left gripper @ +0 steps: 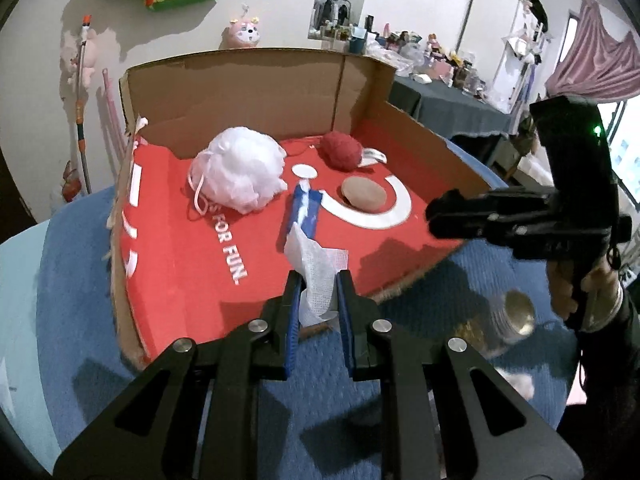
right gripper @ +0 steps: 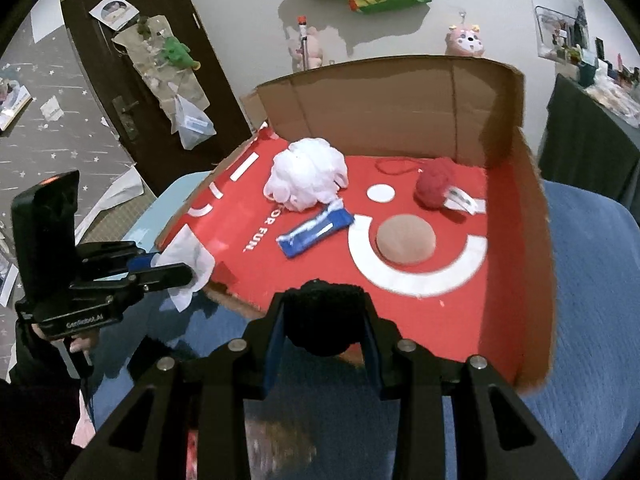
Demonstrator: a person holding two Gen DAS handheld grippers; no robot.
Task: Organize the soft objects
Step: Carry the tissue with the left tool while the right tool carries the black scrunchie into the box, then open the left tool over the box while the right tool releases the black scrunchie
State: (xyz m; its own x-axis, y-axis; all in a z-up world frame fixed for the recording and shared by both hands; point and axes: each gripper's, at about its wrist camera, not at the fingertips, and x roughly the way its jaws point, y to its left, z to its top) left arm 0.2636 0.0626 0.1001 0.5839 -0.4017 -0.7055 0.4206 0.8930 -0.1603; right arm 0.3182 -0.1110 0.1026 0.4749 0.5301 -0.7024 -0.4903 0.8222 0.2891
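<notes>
The white cloth (left gripper: 318, 276) is pinched in the left hand-held gripper (left gripper: 318, 300), jaws clenched on its lower part while most of it stands loose above the pads (left gripper: 345, 292). It hangs over the near edge of the box (left gripper: 256, 84), at about 6 o'clock of the red floor in the left wrist view. The grip is on a thin fold only. If that fold slides out, the cloth would likely drop on the blue cover (left gripper: 72, 272) outside the box rather than in it.

The right hand-held gripper (right gripper: 325, 320) grasps a dark soft ball (right gripper: 326, 312), jaws closed around its sides, also at 6 o'clock of the box in its own view. Being squashed and round, it may spring or roll when let go.

Inside, the white pouf (left gripper: 240, 172) lies at 10 o'clock, the red yarn (left gripper: 342, 150) at 12, the tan pad (left gripper: 363, 194) at 2 and the blue pack (left gripper: 304, 212) near the centre. A drop from height could knock the pack or land on top of the pad, leaving a heap.

The two grippers are near one another over the same edge, so they could collide. A jar (left gripper: 514, 318) stands on the cover at 4 o'clock, outside the box below the right gripper, and a low sweep might tip it.
</notes>
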